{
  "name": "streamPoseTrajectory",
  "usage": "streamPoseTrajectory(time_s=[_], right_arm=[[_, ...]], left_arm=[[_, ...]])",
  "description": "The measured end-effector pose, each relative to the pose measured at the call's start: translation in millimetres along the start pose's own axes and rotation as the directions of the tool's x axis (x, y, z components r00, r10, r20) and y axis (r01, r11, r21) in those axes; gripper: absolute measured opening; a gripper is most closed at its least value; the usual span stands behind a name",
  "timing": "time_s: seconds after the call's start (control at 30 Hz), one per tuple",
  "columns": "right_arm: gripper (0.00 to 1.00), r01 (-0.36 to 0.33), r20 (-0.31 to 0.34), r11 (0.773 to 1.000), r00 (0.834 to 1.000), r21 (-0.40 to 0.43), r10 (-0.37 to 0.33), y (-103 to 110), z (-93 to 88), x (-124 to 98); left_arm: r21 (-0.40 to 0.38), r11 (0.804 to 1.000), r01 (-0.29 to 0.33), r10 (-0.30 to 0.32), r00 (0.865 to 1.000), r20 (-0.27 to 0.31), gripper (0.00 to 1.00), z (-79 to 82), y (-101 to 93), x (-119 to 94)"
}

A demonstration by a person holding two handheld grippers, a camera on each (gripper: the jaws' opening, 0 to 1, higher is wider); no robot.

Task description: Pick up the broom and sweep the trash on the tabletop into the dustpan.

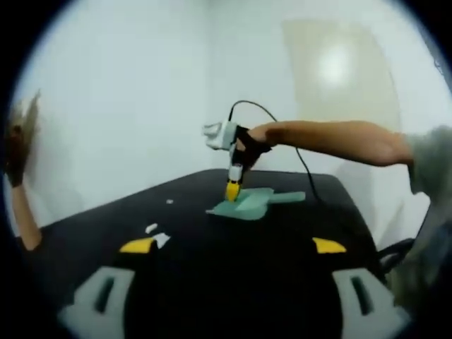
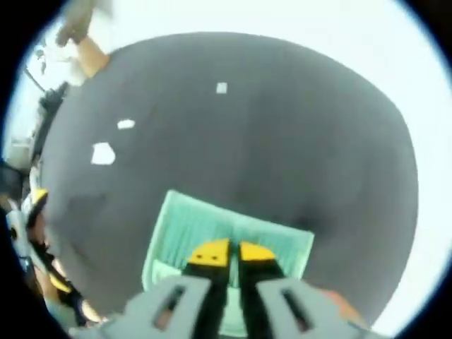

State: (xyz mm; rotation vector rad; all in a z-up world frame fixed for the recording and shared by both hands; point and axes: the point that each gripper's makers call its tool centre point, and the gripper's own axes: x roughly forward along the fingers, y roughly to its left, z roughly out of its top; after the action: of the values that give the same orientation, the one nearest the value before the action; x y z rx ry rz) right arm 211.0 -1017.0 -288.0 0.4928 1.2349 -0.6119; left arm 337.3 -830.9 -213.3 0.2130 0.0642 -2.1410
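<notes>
**Dustpan under the right gripper, scraps scattered on the dark tabletop**

A pale green dustpan (image 2: 233,236) is seen lying flat on the black tabletop (image 2: 282,141), directly beneath the right gripper (image 2: 230,253). Its near part is hidden behind the jaws, which are drawn almost together; whether anything is pinched between them cannot be told. In the left gripper view the same dustpan (image 1: 251,203) is shown with its handle pointing right, under the right gripper (image 1: 232,189), held by a person's hand (image 1: 258,141). The left gripper (image 1: 233,246) is held with jaws wide apart, grasping nothing. White paper scraps (image 2: 103,153) are scattered beyond the dustpan, well apart from it. A blurred brown object (image 1: 21,141) is cut off at the edge.
</notes>
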Motion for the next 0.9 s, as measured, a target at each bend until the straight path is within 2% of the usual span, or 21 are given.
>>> streamPoseTrajectory(time_s=[0.1,0.23,0.27,0.3,0.47,0.5,0.57,0.6,0.63,0.7,0.73,0.77,0.83,0.87,0.9], right_arm=[[0.00,-0.024,0.029,1.000,0.999,-0.010,0.025,1.5,3.1,-2.5],[0.00,-0.045,0.049,0.991,0.998,-0.125,0.051,9.8,4.6,-8.1],[0.00,-0.052,0.047,0.990,0.997,-0.129,0.059,13.6,3.2,-10.4],[0.00,-0.061,0.055,0.981,0.996,-0.183,0.072,17.2,4.1,-12.2],[0.00,-0.104,0.075,0.950,0.989,-0.294,0.131,34.3,5.5,-23.5],[0.00,-0.100,0.084,0.925,0.987,-0.367,0.140,38.2,6.0,-24.8],[0.01,-0.091,0.085,0.907,0.987,-0.412,0.137,44.7,4.4,-27.3],[0.01,-0.088,0.105,0.879,0.983,-0.468,0.154,50.8,6.4,-29.0],[0.01,-0.110,0.105,0.869,0.978,-0.482,0.182,59.6,3.4,-31.8],[0.01,-0.107,0.129,0.817,0.968,-0.567,0.217,69.6,5.6,-35.7],[0.01,-0.098,0.132,0.806,0.968,-0.584,0.214,71.2,5.8,-37.0],[0.01,-0.084,0.146,0.758,0.962,-0.647,0.231,77.3,5.2,-37.7],[0.01,-0.049,0.177,0.721,0.956,-0.692,0.235,83.6,3.9,-39.2],[0.01,-0.049,0.178,0.674,0.948,-0.737,0.263,90.4,0.4,-40.3],[0.01,-0.049,0.181,0.663,0.945,-0.747,0.274,93.6,-1.3,-41.4]], left_arm=[[-0.002,1.000,0.001,-0.001,1.000,-0.004,0.88,-1.4,0.2,2.2],[-0.005,1.000,0.004,-0.004,1.000,-0.006,0.88,-2.3,0.3,3.9],[-0.006,1.000,0.005,-0.005,1.000,-0.005,0.87,-2.2,0.2,4.0],[-0.008,1.000,0.007,-0.007,1.000,-0.003,0.87,-1.9,0.0,4.2],[-0.015,1.000,0.009,-0.009,1.000,0.001,0.86,-0.1,-2.1,4.6],[-0.012,1.000,0.011,-0.011,1.000,0.003,0.86,0.9,-3.6,4.3],[-0.008,1.000,0.015,-0.015,1.000,0.002,0.86,2.6,-6.0,4.1],[-0.004,1.000,0.014,-0.014,1.000,0.001,0.86,3.5,-6.6,3.8],[-0.004,1.000,0.015,-0.015,1.000,0.004,0.86,4.9,-7.0,3.2],[-0.020,1.000,0.019,-0.019,1.000,0.017,0.86,9.2,-7.7,2.4],[-0.024,1.000,0.019,-0.019,1.000,0.021,0.85,10.3,-8.0,2.2],[-0.026,0.999,0.020,-0.019,1.000,0.024,0.84,10.9,-8.3,1.9],[-0.038,0.999,0.018,-0.017,1.000,0.023,0.80,10.7,-8.4,1.3],[-0.048,0.999,0.018,-0.016,1.000,0.026,0.77,10.4,-8.6,0.5],[-0.062,0.998,0.015,-0.013,0.999,0.031,0.75,10.4,-8.1,0.1]])
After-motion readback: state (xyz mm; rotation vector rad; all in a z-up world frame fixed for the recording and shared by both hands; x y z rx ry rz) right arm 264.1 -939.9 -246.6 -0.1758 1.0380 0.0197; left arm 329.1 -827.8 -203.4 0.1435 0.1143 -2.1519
